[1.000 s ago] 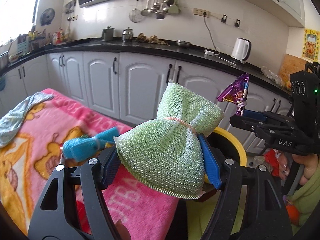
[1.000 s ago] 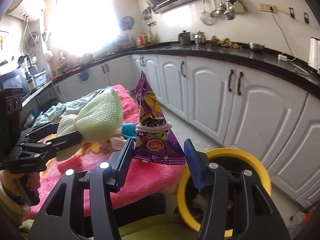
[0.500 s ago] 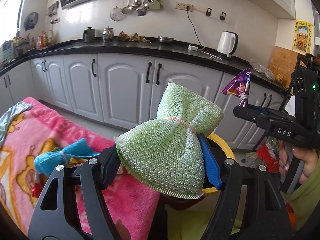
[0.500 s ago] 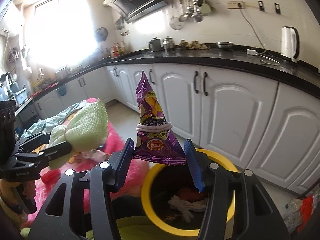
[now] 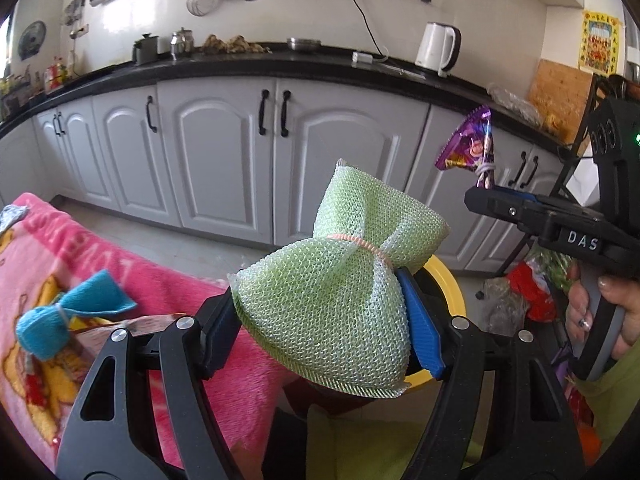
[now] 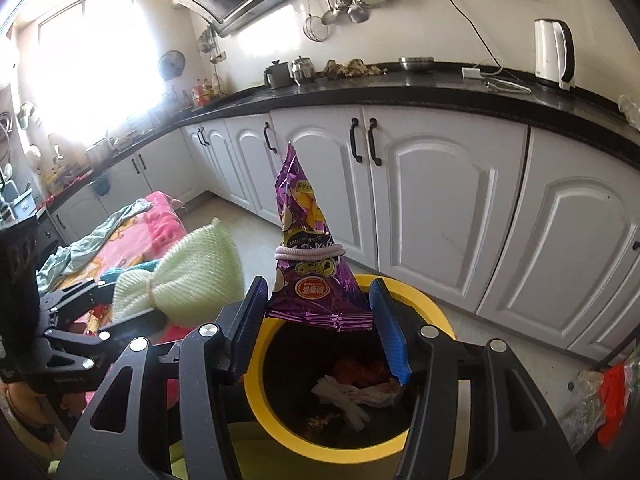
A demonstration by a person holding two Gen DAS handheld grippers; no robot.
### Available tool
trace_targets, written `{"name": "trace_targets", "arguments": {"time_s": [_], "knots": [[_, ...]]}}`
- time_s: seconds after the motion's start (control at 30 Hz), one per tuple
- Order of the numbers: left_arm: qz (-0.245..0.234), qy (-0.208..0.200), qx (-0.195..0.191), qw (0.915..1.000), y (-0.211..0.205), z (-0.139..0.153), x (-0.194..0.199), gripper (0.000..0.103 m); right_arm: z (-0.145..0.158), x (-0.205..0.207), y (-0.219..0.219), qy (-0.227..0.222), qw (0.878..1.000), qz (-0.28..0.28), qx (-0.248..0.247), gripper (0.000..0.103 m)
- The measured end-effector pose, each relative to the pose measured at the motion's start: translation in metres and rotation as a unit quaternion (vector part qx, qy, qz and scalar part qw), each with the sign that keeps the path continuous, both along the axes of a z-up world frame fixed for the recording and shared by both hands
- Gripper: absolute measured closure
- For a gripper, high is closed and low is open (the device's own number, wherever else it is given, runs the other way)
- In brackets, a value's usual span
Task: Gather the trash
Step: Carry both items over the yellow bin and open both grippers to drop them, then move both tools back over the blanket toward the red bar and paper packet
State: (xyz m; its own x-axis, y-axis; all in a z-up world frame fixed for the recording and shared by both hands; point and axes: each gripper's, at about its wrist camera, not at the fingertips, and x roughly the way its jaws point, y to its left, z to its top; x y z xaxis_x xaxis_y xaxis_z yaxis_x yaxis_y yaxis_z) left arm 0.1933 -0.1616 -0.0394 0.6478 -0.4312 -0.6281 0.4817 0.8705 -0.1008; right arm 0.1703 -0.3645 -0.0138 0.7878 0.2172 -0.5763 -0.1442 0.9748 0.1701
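My left gripper (image 5: 320,320) is shut on a green mesh scrubber (image 5: 336,284) tied with a band; it also shows in the right wrist view (image 6: 188,276). My right gripper (image 6: 320,320) is shut on a purple snack packet (image 6: 312,264) bound with a hair tie, held right over the yellow-rimmed trash bin (image 6: 264,408). The packet also shows in the left wrist view (image 5: 472,144). The bin (image 5: 452,284) sits just behind the scrubber, mostly hidden by it. It holds white paper and red scraps (image 6: 356,384).
A pink blanket (image 5: 80,256) lies on the left with a blue tied cloth (image 5: 68,312) on it. White cabinets (image 6: 440,200) under a black counter run behind the bin. Bags of red and clear litter (image 6: 604,396) lie on the floor at right.
Both grippers have moved right, away from the blanket and toward the bin. The packet is now over the bin opening. Both grips are unchanged.
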Motion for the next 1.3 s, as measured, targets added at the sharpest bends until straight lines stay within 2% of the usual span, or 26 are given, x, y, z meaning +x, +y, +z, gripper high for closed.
{"name": "trace_targets", "arguments": {"time_s": [0.27, 0.33, 0.43, 0.53, 0.6, 0.67, 0.87, 1.3], "knots": [[-0.018, 0.023, 0.025, 0.9993, -0.027, -0.028, 0.013, 0.038, -0.017, 0.012, -0.015, 0.024, 0.999, -0.019, 0.012, 0.05], [-0.022, 0.028, 0.03, 0.9989, -0.033, -0.035, 0.015, 0.037, -0.022, 0.014, -0.019, 0.028, 0.999, -0.029, 0.016, 0.041], [-0.027, 0.031, 0.037, 0.9985, -0.04, -0.042, 0.017, 0.035, -0.027, 0.016, -0.023, 0.036, 0.998, -0.04, 0.02, 0.037], [-0.028, 0.036, 0.041, 0.9981, -0.043, -0.047, 0.017, 0.031, -0.03, 0.018, -0.028, 0.04, 0.998, -0.046, 0.025, 0.035], [-0.025, 0.037, 0.043, 0.998, -0.041, -0.049, 0.017, 0.023, -0.03, 0.018, -0.029, 0.039, 0.998, -0.049, 0.028, 0.034], [-0.02, 0.037, 0.042, 0.9982, -0.038, -0.048, 0.017, 0.022, -0.028, 0.019, -0.029, 0.037, 0.998, -0.048, 0.029, 0.032], [0.006, 0.032, 0.027, 0.9991, -0.018, -0.04, 0.015, 0.012, -0.021, 0.015, -0.019, 0.025, 0.999, -0.037, 0.021, 0.03], [0.079, 0.003, -0.018, 0.9967, 0.047, -0.006, 0.0, 0.011, 0.0, 0.0, 0.024, -0.011, 1.0, 0.015, -0.008, 0.025]]}}
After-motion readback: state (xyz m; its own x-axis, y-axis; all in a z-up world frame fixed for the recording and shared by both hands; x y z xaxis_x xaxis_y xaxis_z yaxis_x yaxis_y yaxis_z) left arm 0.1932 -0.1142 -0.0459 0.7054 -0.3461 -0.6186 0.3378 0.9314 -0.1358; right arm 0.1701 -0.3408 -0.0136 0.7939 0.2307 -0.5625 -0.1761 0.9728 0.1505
